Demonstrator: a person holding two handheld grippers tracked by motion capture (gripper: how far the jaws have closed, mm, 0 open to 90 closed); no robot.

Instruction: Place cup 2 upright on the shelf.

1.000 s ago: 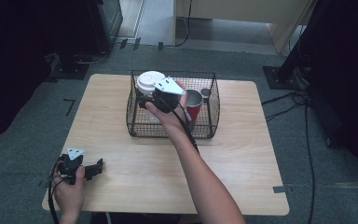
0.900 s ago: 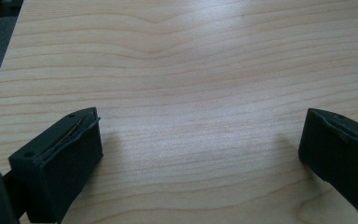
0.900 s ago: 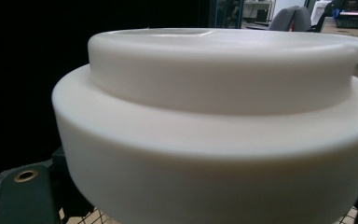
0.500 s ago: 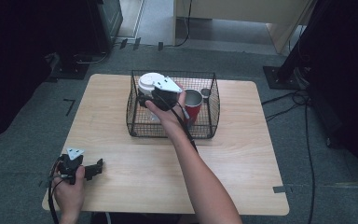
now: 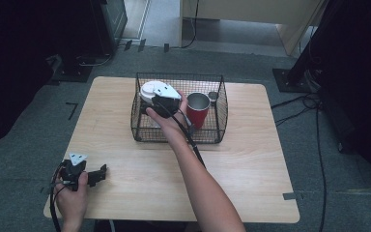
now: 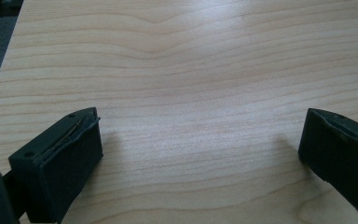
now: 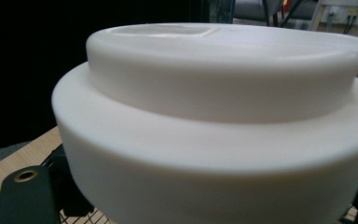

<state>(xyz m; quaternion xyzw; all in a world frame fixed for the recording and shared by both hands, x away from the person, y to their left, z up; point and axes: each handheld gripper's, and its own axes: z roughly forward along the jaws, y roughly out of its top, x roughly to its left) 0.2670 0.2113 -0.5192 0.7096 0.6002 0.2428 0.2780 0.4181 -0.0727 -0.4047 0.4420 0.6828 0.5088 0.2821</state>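
Dark room, grey carpet, a light wood table (image 5: 251, 159) with rounded corners and a black wire basket (image 5: 220, 121) standing at its far middle.

Right gripper (image 5: 160, 102): over the basket's left half, jaws drawn nearly together and clamped on a white lidded container (image 5: 150, 90). The right gripper view has the white lid and its stepped rim (image 7: 214, 130) hard against the camera; the pinch point itself is hidden under the rim, so the exact hold cannot be read. The container sits at the basket's upper left, above the wire floor.

Beside it, to the right inside the basket: a red cup (image 5: 198, 110) with a metal lining, upright, just clear of the hand.

Left gripper (image 5: 89, 175): resting near the table's front left corner, jaws spread wide with bare wood between them, well apart from the basket.

Judgement: the container is being set into the basket. Lower it straight, keep it level, hold off the wire wall and the red cup, and let go only once the base bears on the floor.
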